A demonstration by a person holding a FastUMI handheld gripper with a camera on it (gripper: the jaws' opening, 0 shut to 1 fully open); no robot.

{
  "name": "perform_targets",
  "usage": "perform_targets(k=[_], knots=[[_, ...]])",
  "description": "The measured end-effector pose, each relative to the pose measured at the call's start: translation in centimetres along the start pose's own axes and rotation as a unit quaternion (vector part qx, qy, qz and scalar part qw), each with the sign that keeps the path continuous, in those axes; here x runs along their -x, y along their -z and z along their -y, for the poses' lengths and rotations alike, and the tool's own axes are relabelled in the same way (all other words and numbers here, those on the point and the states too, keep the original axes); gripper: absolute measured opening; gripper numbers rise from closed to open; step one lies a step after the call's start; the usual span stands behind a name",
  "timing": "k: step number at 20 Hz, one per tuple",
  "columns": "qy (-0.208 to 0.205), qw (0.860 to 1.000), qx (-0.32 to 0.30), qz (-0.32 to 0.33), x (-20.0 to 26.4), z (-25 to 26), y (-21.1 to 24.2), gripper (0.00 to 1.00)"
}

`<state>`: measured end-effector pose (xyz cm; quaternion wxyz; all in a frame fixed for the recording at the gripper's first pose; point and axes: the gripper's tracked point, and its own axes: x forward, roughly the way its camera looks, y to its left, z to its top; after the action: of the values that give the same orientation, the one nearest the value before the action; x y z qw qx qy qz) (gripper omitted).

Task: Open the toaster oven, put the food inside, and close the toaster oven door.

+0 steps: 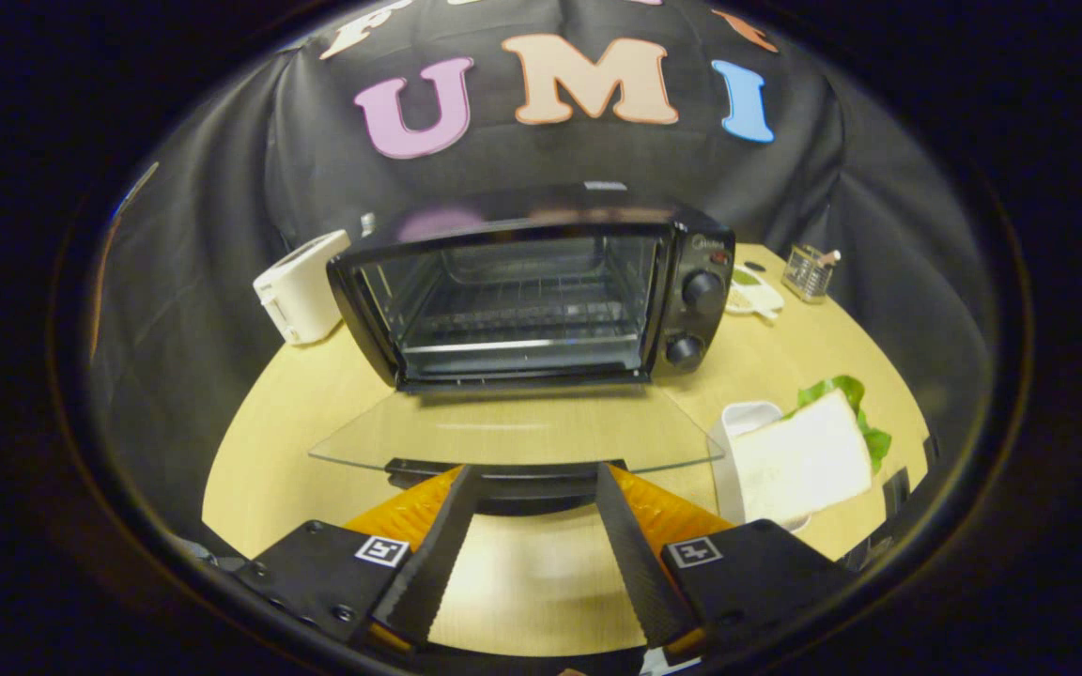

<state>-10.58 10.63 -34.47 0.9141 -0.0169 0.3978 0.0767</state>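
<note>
We hold the gripper point(533, 474) with jaws apart around the handle point(503, 481) of the lowered glass door point(513, 432); the oven point(532, 296) gapes, the sandwich point(799, 460) waiting near right.

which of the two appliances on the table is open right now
The black toaster oven: its glass door lies folded down flat toward the open gripper, showing the rack inside. The white toaster beside it has no door.
</note>
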Motion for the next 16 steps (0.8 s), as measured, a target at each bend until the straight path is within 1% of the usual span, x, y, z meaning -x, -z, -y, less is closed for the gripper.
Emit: perform_targets(k=[2, 5, 10, 14, 16], knots=[[-0.002, 1.000, 0.002, -0.022, -0.3, 0.1, 1.5, 0.85], [-0.002, 0.997, -0.004, -0.073, -1.6, 0.4, 3.9, 0.84], [0.006, 0.994, -0.001, -0.109, -4.0, 0.4, 5.1, 0.83], [0.002, 0.993, 0.031, -0.113, -3.8, 0.6, 5.5, 0.82], [-0.019, 0.993, 0.031, -0.110, -3.1, 0.4, 5.1, 0.82]])
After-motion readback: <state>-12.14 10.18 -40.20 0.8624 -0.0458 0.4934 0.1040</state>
